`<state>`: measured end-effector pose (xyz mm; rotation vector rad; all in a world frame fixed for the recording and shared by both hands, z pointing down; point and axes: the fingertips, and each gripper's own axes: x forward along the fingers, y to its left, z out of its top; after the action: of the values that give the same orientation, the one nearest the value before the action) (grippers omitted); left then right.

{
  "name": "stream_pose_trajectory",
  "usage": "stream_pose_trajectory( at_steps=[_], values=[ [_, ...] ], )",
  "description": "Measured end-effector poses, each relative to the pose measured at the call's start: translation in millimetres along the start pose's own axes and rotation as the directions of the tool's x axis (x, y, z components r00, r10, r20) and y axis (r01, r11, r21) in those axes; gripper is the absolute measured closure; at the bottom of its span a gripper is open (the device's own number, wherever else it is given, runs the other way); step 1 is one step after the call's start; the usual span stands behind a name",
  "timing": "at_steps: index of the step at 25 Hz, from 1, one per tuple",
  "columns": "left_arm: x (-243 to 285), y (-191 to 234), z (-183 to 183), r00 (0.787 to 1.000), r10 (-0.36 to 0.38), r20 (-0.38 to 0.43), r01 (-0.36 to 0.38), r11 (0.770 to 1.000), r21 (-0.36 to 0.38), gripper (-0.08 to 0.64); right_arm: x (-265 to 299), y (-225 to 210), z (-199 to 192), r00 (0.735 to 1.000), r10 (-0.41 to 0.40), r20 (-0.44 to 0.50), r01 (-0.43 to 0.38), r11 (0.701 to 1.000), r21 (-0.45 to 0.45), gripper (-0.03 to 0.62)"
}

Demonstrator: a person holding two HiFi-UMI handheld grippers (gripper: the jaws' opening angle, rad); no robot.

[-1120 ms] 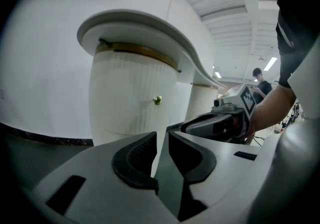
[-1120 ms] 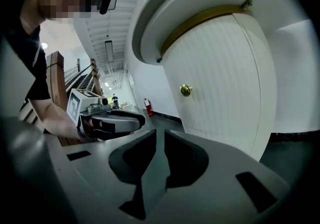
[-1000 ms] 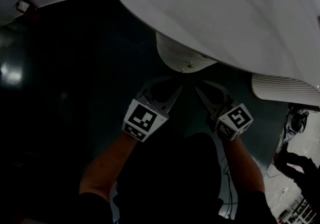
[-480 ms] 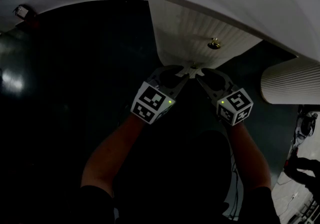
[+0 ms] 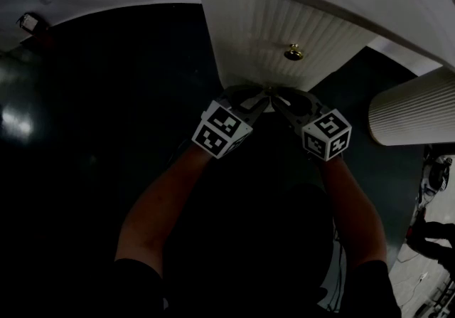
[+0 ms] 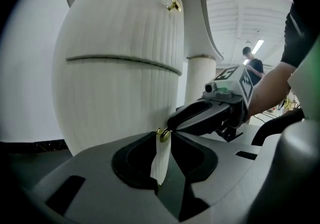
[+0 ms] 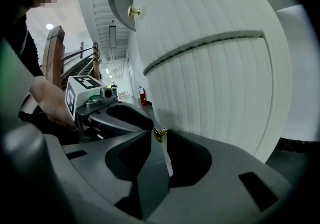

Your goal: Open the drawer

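Through the left gripper view, my left gripper (image 6: 165, 141) points straight at the knob (image 6: 163, 134). Its jaws are drawn nearly together, with only a thin slit between them, and they pinch the knob at their tips. The knob sits low on the ribbed front of the drawer (image 6: 115, 107). A thin dark seam well above the knob parts that front from the one over it. A top knob (image 6: 173, 4) sits high above. The right gripper (image 6: 172, 122) comes in from the right of the knob with its tips against it. Its cube (image 6: 235, 75) and a bare forearm (image 6: 272, 85) trail back behind.

In the right gripper view, my right jaws are closed down to a narrow gap, and the knob is nipped at their tips. The left gripper lies just left of the knob, its nose touching or nearly so. Its cube (image 7: 80, 90) sits further left, against the hand.

From the head view, both arms reach forward and angle inward, so the two grippers form a wedge. Their tips meet at the knob, on the near edge of the drawer front. The cubes sit back from it on either side. The top knob lies beyond, slightly right.
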<state>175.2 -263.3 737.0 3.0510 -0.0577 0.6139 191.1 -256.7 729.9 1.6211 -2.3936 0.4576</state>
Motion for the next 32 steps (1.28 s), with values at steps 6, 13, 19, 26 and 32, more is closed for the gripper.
stream_pose_trajectory(
  at_steps=[6, 13, 19, 26, 32],
  values=[
    [8, 4, 3, 1.0, -0.008, -0.017, 0.008, 0.999, 0.05, 0.497, 8, -1, -1, 1.0, 0.02, -0.004, -0.02, 1.0, -0.008, 0.52],
    [9, 4, -10, 0.998, -0.042, -0.053, 0.045, 0.997, 0.056, 0.497, 14, 0, -6, 0.999, 0.036, 0.004, -0.036, 0.999, -0.039, 0.532],
    [15, 5, -13, 0.996, -0.06, -0.058, 0.066, 0.992, 0.106, 0.497, 14, 0, -7, 0.998, 0.054, 0.035, -0.053, 0.998, -0.026, 0.535],
    [14, 3, -8, 0.99, -0.123, -0.073, 0.131, 0.984, 0.117, 0.526, 14, 1, -4, 0.996, 0.072, 0.049, -0.07, 0.997, -0.041, 0.543],
    [11, 1, -8, 0.993, -0.113, -0.045, 0.117, 0.987, 0.107, 0.528, 14, 4, -5, 0.996, 0.082, 0.027, -0.08, 0.994, -0.073, 0.549]
  ],
)
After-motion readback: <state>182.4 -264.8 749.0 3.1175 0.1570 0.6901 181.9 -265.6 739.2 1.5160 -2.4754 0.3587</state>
